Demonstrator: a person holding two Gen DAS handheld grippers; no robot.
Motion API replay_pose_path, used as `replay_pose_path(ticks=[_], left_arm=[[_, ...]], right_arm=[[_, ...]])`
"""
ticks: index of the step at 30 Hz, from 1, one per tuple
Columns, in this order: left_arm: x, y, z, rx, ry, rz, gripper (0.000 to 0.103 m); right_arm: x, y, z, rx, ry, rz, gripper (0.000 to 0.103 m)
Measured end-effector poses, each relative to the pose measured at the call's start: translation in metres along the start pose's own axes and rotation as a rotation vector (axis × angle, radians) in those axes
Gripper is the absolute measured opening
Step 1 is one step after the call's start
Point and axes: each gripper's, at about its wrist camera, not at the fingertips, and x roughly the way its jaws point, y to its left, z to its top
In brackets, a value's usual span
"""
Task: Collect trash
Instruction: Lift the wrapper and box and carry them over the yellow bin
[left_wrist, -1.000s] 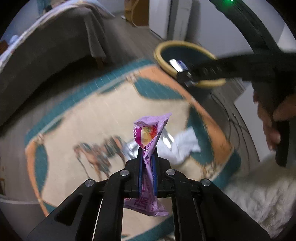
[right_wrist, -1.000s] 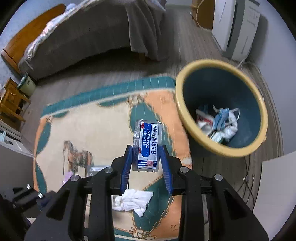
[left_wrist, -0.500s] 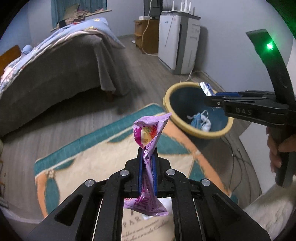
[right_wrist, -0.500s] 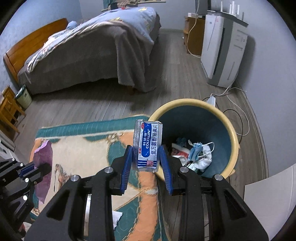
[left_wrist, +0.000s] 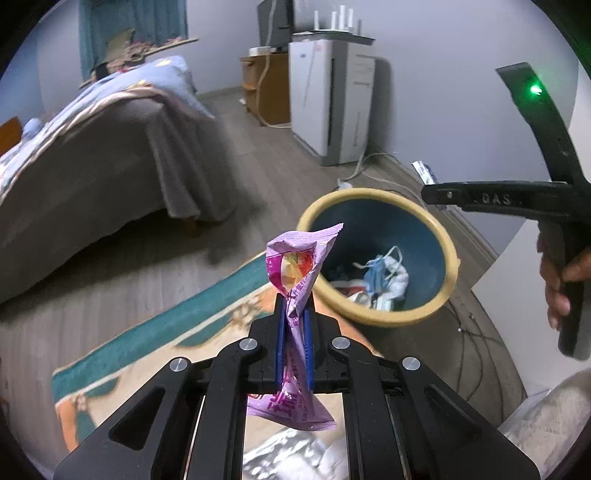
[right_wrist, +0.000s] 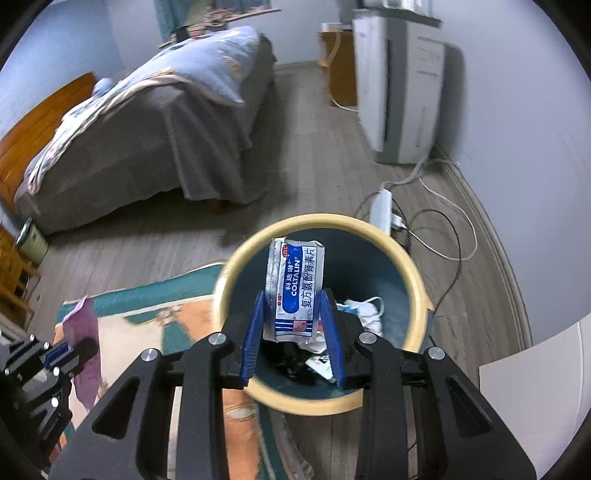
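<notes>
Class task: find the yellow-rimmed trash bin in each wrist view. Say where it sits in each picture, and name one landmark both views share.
Left wrist view: trash bin right of centre, beyond the pink wrapper.
Right wrist view: bin lower centre, behind the blue-and-white sachet.
Shared landmark: the grey-covered bed, upper left in both.

Both wrist views look steeply down along fingers; share bin (left_wrist: 448, 254) (right_wrist: 417, 280), rug (left_wrist: 147, 332) (right_wrist: 147, 295), bed (left_wrist: 110, 155) (right_wrist: 147, 147)

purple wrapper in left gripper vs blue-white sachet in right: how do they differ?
The purple wrapper is crumpled and twisted; the blue-white sachet is flat and rectangular. The wrapper is pinched thin by the left gripper; the sachet spans the right gripper at a wider gap. The sachet lines up with the bin; the wrapper sits beside it. Both stand upright, gripped.
</notes>
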Motion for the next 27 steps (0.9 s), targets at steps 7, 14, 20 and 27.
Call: replay_pose_path(ticks=[7, 14, 20, 27], left_arm=[[0.031, -0.027, 0.009, 0.040, 0.004, -0.052, 0.010], [0.056, -0.047, 0.019, 0.072, 0.013, -0.083, 0.010], [0.071, -0.058, 0.027, 0.098, 0.008, -0.088, 0.010], [0.082, -0.057, 0.032, 0.054, -0.040, -0.120, 0.010]], right_arm=[[0.026, -0.035, 0.002, 0.044, 0.044, -0.012, 0.031], [0.029, -0.042, 0.004, -0.011, 0.014, -0.069, 0.031], [0.032, -0.050, 0.004, 0.006, 0.003, -0.089, 0.031], [0.028, -0.051, -0.001, -0.016, -0.026, -0.117, 0.031]])
